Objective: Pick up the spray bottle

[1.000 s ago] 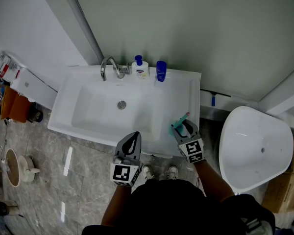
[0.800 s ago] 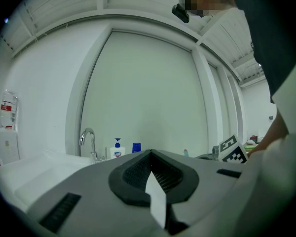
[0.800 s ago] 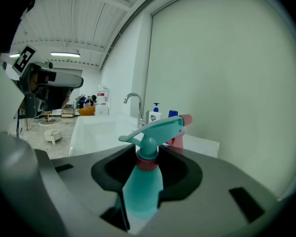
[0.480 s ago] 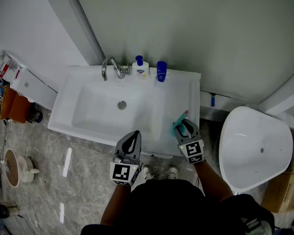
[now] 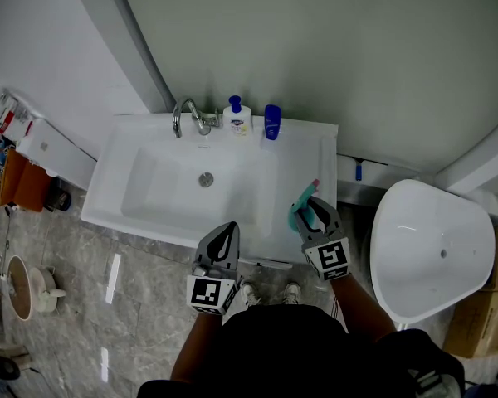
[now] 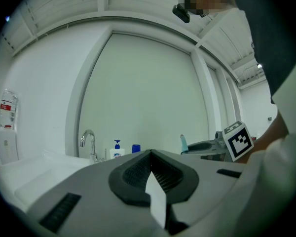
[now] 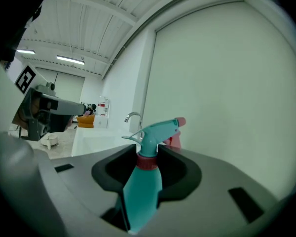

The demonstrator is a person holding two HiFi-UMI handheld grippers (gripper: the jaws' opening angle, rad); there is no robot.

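Your right claw [image 5: 314, 215], whose jaws have just been closing, grasps the spray bottle [image 7: 143, 189] by its body; hold it firm and upright, nozzle at one o'clock, clear of the worktop [image 5: 325, 160].

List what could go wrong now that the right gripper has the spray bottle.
1. The right gripper, whose jaws have just been closing, pinches the spray bottle only by its tapered upper body below the red collar. It might slide or tilt in the grip.
2. The bottle is at the washbasin's front right corner. If it slips there, it could fall to the floor rather than into the bowl.
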